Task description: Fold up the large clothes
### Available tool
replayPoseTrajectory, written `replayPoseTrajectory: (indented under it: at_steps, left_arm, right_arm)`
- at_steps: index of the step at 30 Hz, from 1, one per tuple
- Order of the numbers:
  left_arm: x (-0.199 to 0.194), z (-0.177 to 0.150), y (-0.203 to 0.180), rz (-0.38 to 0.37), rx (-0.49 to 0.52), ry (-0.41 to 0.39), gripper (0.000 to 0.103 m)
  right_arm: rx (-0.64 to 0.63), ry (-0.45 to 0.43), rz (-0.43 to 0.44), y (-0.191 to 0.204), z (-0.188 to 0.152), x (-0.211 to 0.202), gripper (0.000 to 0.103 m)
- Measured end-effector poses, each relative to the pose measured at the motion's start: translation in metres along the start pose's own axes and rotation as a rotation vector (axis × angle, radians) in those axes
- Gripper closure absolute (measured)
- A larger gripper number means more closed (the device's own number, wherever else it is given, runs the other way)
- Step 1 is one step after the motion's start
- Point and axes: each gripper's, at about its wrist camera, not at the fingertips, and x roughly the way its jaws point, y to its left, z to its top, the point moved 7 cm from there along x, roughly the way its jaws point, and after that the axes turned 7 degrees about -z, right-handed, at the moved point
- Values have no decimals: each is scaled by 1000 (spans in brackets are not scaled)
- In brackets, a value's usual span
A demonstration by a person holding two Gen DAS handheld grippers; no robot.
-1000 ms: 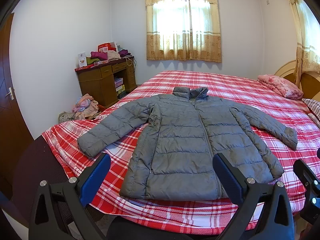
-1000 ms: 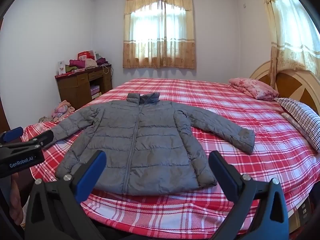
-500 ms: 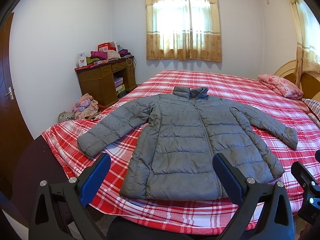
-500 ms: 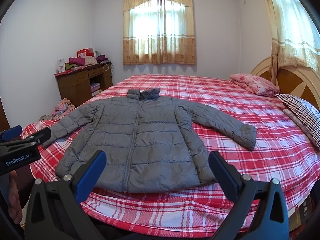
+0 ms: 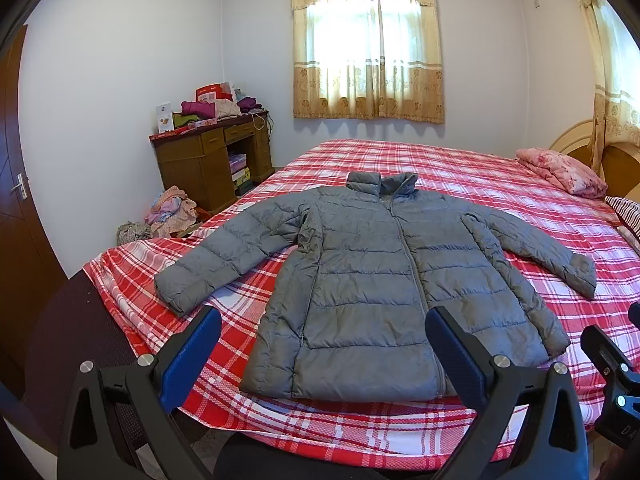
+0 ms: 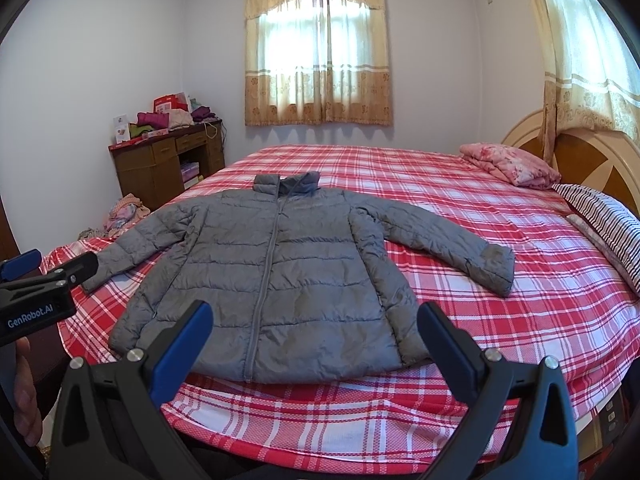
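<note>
Right now both my grippers are spread wide and hold nothing: the left gripper point(image 5: 322, 338) and right gripper point(image 6: 314, 330) hover at the bottom of each frame, short of the bed point(image 6: 540, 320). Mid-frame, the grey puffer jacket point(image 6: 260, 272) lies flat, zipped, sleeves splayed. I'd judge a sleeve comes first: pinch the left cuff point(image 5: 176, 288) firmly, since slick padding slips, then lay it across the chest.

The jacket point(image 5: 376, 276) lies flat on the bed point(image 5: 460, 164), sleeves spread to both sides, collar toward the window point(image 5: 368, 40). A folded blanket point(image 6: 512, 162) sits at the bed's right, near the headboard point(image 6: 592, 160). A desk point(image 5: 212, 160) stands left of the bed, clothes piled on it
</note>
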Motion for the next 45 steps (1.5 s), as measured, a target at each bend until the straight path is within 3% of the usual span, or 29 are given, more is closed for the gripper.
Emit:
replayPoseTrajectory:
  at_steps: [45]
  left_arm:
    - [6, -4, -1, 1, 19, 13, 1]
  right_arm:
    - [4, 18, 7, 0, -8, 5, 0]
